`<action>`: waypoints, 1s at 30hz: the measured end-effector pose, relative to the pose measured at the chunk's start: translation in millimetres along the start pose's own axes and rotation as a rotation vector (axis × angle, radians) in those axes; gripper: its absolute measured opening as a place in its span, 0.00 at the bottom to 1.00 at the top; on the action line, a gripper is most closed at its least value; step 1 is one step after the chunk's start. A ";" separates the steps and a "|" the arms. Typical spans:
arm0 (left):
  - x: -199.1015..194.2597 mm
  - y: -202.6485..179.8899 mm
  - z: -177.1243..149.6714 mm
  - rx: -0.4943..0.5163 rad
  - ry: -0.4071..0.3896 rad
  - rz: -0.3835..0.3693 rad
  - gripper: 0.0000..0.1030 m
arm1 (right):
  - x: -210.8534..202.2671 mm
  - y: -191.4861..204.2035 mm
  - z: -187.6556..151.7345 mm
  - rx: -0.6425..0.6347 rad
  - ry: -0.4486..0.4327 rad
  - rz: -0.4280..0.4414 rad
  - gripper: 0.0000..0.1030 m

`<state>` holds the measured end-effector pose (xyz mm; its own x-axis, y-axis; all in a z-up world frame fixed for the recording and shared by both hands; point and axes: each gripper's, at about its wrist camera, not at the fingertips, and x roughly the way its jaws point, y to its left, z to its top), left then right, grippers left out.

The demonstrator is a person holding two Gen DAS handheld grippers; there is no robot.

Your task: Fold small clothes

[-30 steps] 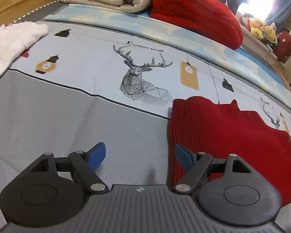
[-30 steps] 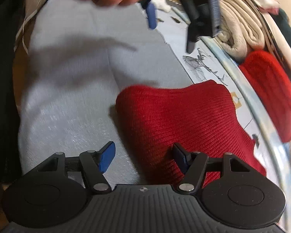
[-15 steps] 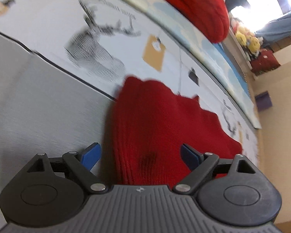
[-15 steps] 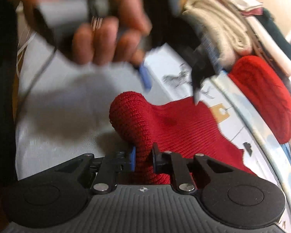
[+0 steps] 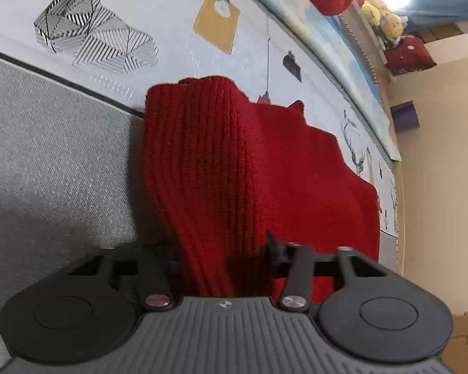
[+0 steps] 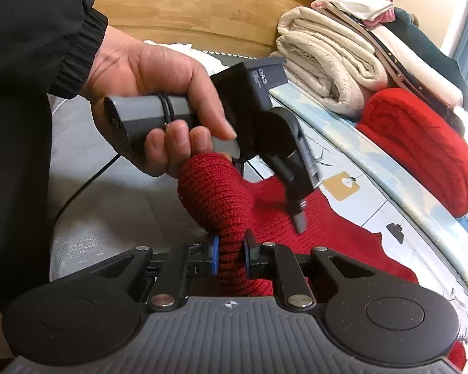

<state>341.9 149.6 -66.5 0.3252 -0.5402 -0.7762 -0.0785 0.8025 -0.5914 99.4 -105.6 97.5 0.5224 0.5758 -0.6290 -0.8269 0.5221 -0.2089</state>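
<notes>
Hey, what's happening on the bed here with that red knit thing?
A person is folding a red knit garment on a printed bedspread, using a handheld gripper in each hand. The right gripper is shut on a bunched edge of the knit, lifted off the bed. The left gripper is closing around another raised fold, with the fabric between its fingers. The rest of the garment lies flat. Folded blankets sit at the bed's far edge.
</notes>
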 end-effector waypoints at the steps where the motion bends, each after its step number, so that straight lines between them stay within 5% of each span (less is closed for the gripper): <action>1: -3.4 -0.9 0.1 0.005 -0.010 -0.007 0.35 | 1.8 0.9 1.3 0.004 -0.002 0.006 0.15; 9: -72.3 1.0 -7.6 0.025 -0.105 0.024 0.30 | -8.9 5.9 27.4 0.103 -0.099 0.078 0.15; 17: -111.4 -24.7 -21.8 0.076 -0.148 0.113 0.31 | -36.5 -18.6 28.3 0.392 -0.182 0.095 0.15; 20: -107.0 -48.6 -22.2 0.095 -0.152 0.128 0.41 | -47.4 -36.7 12.3 0.498 -0.167 0.053 0.14; 22: -104.6 -64.4 -23.4 0.108 -0.162 0.113 0.58 | -58.9 -52.0 -0.6 0.577 -0.165 0.010 0.14; 27: -112.1 -100.5 -26.8 0.125 -0.249 0.012 0.59 | -90.2 -98.4 -53.6 0.876 -0.144 -0.143 0.13; 30: -108.2 -119.4 -29.1 0.156 -0.249 -0.014 0.59 | -112.3 -119.3 -102.0 1.107 -0.102 -0.317 0.13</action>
<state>288.6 104.9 81.8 0.5481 -0.4883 -0.6791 0.0670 0.8350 -0.5462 118.2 -296.7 116.6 0.7296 0.3423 -0.5920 -0.0471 0.8888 0.4558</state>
